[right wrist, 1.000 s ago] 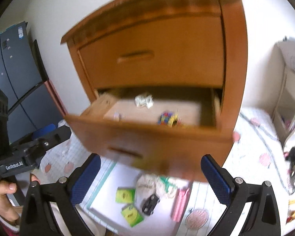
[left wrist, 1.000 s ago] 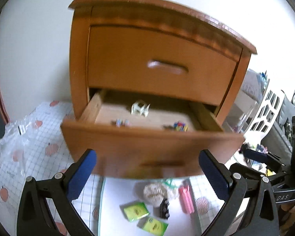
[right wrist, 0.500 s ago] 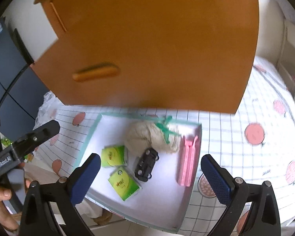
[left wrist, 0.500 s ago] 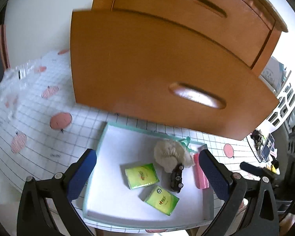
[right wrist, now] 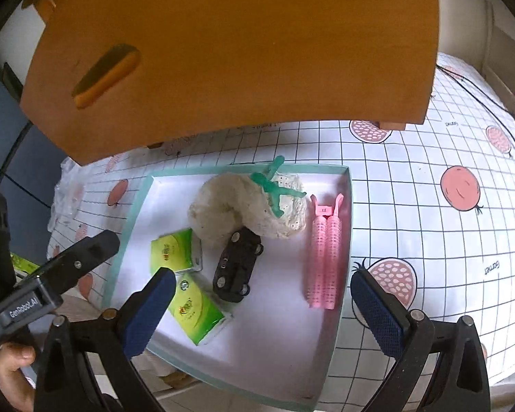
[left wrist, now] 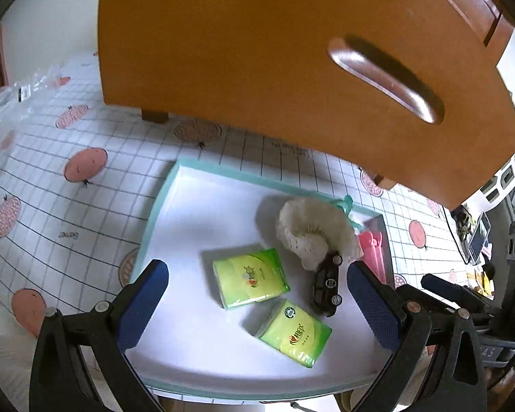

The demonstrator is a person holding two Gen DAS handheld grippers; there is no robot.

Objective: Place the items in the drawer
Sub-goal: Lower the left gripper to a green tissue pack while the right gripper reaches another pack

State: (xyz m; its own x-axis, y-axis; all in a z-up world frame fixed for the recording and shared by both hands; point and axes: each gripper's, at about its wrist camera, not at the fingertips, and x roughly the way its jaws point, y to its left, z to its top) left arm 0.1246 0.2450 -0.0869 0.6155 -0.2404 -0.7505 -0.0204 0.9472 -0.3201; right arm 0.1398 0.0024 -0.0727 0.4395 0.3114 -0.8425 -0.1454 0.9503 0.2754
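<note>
A white tray [left wrist: 189,226] [right wrist: 292,360] with a teal rim lies on the table under the pulled-out wooden drawer front [left wrist: 257,51] [right wrist: 240,41]. In it lie two green tissue packs [left wrist: 250,276] [left wrist: 293,333], a black toy car [left wrist: 328,286] [right wrist: 238,264], a cream lace pouch with a green ribbon [left wrist: 314,233] [right wrist: 243,206] and a pink hair roller clip [left wrist: 372,250] [right wrist: 324,250]. My left gripper [left wrist: 257,302] hangs open above the tissue packs [right wrist: 171,250] [right wrist: 195,309]. Over the car and the pink clip, my right gripper [right wrist: 257,312] is open too.
The table wears a white checked cloth with pink fruit prints [left wrist: 68,189] [right wrist: 429,178]. Crinkled clear plastic [left wrist: 3,116] lies at the far left. A person's hand [right wrist: 13,367] holds the left gripper's handle. White shelving [left wrist: 504,175] stands to the right.
Both cameras tilted down from the open drawer's inside to the tray below and moved closer to it. Both grippers stayed open and empty.
</note>
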